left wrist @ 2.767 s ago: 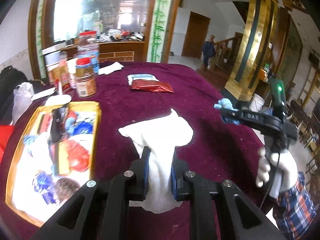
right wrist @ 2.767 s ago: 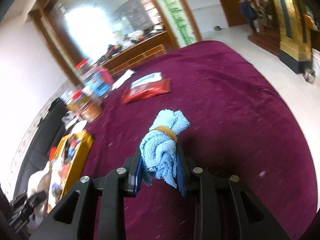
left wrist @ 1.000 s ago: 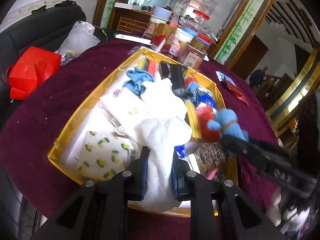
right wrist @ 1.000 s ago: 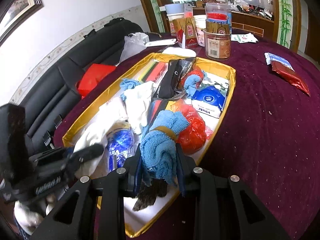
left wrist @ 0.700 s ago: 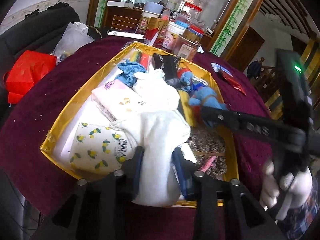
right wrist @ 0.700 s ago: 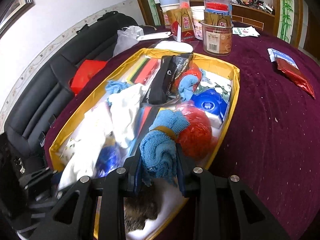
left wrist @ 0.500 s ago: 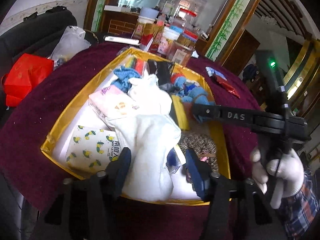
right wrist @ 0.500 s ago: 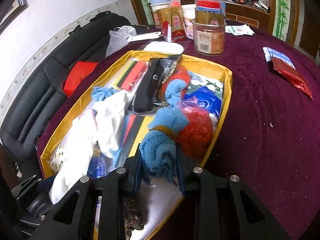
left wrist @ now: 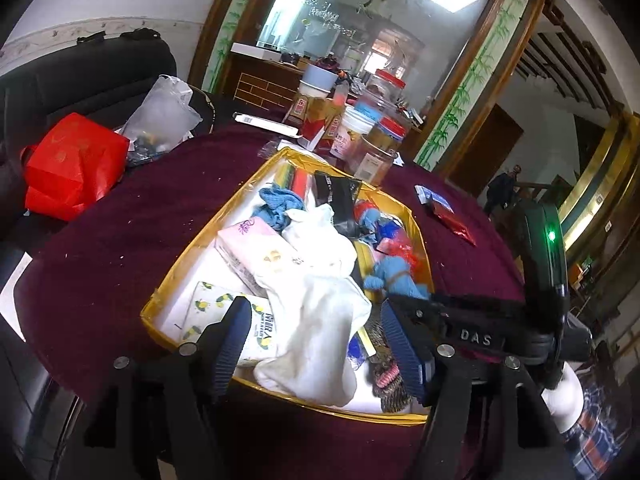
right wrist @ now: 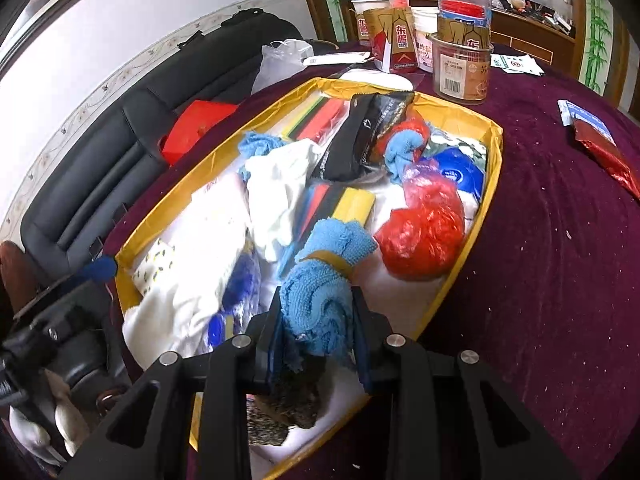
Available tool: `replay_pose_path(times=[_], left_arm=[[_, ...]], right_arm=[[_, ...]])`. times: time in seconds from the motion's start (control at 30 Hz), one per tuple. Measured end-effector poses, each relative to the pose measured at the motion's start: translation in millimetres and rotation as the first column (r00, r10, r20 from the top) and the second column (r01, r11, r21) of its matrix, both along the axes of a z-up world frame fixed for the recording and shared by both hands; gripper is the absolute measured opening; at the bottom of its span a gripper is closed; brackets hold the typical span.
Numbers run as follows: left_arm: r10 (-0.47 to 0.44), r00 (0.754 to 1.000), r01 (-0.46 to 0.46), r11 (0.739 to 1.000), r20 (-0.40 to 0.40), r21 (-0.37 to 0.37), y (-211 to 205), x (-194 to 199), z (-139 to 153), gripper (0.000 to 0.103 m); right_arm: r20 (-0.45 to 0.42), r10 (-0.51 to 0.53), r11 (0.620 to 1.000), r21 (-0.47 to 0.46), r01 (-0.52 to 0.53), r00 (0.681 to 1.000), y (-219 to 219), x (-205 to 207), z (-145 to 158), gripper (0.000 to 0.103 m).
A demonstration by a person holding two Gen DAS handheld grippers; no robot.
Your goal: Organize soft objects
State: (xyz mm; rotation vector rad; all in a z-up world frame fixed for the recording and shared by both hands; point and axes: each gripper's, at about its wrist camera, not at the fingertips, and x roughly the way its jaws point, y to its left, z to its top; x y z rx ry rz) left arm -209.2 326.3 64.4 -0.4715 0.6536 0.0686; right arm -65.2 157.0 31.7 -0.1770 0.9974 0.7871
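Note:
A gold-rimmed tray [left wrist: 200, 248] on the maroon tablecloth is piled with soft things. A white cloth [left wrist: 320, 320] lies at its near end between the fingers of my left gripper [left wrist: 313, 312]. The jaws are opening and the pads stand clear of the cloth. My right gripper [right wrist: 316, 308] is shut on a rolled blue towel [right wrist: 324, 280] bound with a tan band and holds it just above the tray's [right wrist: 486, 200] near end. In the left wrist view the blue towel [left wrist: 394, 276] hangs to the right of the white cloth. A left fingertip [right wrist: 100, 267] shows at the tray's left corner.
The tray also holds a red plastic bundle [right wrist: 424, 224], a black pouch [right wrist: 360, 140], tissue packs [left wrist: 248, 248] and sponges. Jars and cartons [left wrist: 376, 148] crowd the table beyond it. A red sachet [left wrist: 452, 220] lies on the cloth at the right. A red bag [left wrist: 68, 168] sits on the black sofa [right wrist: 120, 152].
The left jaws have spread wide and let go of the white cloth, which now rests in the tray. The left gripper drew back a little. The right gripper still grips the blue towel.

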Motion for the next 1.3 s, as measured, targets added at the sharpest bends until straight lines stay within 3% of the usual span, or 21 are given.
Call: replay_pose_path(times=[0.13,0.23,0.33,0.37,0.43,0.47,0.5,0.53,0.57,0.6,0.67,0.73,0.83,1.0,1.3], left_arm=[[0.009,1.0,-0.009,1.0,0.002,-0.009,-0.2,0.6,-1.2,0.071],[0.018,0.999,-0.019,0.999,0.032,0.029,-3.4,-4.8,6.4,0.072],[0.086,0.991,-0.095,0.992,0.102,0.086,-3.1,-16.4,21.8,0.084],[0.147,0.981,-0.162,0.979,0.125,0.124,-3.9,-22.3,28.7,0.092],[0.287,0.937,-0.327,0.921,0.199,0.21,-9.7,-38.6,46.7,0.103],[0.308,0.915,-0.367,0.904,0.261,0.22,-14.1,-48.4,54.9,0.103],[0.302,0.893,-0.384,0.898,0.333,0.214,-18.3,-58.1,63.0,0.103],[0.283,0.866,-0.387,0.901,0.411,0.195,-23.4,-67.9,69.6,0.103],[0.279,0.855,-0.388,0.903,0.437,0.183,-24.9,-70.6,70.6,0.103],[0.284,0.848,-0.395,0.902,0.447,0.177,-26.0,-69.3,71.4,0.103],[0.29,0.876,-0.39,0.896,0.385,0.213,-27.2,-52.1,70.5,0.103],[0.294,0.917,-0.363,0.893,0.268,0.265,-31.5,-32.8,63.4,0.103],[0.292,0.939,-0.34,0.867,0.182,0.364,-50.2,-15.5,52.1,0.103],[0.28,0.949,-0.315,0.86,0.144,0.402,-74.2,-14.5,42.4,0.103],[0.272,0.957,-0.287,0.841,0.1,0.458,-94.9,-5.5,38.6,0.103]], right_arm=[[0.048,-0.05,0.998,-0.02,0.051,0.998,-4.1,6.1,1.5,0.036],[0.074,-0.071,0.997,-0.013,0.072,0.995,-8.6,6.0,9.1,0.047],[0.129,-0.099,0.995,0.027,0.097,0.987,-19.1,-2.6,26.4,0.052],[0.156,-0.109,0.994,0.044,0.104,0.982,-24.1,-7.4,33.4,0.052],[0.235,-0.142,0.988,0.086,0.125,0.962,-36.0,-22.5,48.7,0.057],[0.27,-0.159,0.985,0.101,0.136,0.95,-40.2,-29.5,53.2,0.068],[0.33,-0.196,0.978,0.132,0.16,0.924,-49.0,-42.8,60.1,0.087],[0.364,-0.222,0.972,0.153,0.177,0.905,-54.8,-50.8,63.4,0.095],[0.393,-0.251,0.965,0.174,0.196,0.885,-60.3,-57.9,65.1,0.103],[0.415,-0.273,0.959,0.186,0.213,0.868,-64.8,-64.6,65.0,0.103],[0.42,-0.272,0.961,0.17,0.22,0.866,-66.5,-72.5,59.6,0.103],[0.405,-0.261,0.965,0.146,0.219,0.876,-67.5,-77.8,50.2,0.103],[0.422,-0.246,0.969,0.121,0.214,0.873,-67.6,-89.7,40.8,0.103],[0.455,-0.19,0.981,0.065,0.18,0.87,-65.8,-101.6,32.9,0.103],[0.43,-0.239,0.971,0.1,0.217,0.871,-89.0,-96.6,33.5,0.103]])
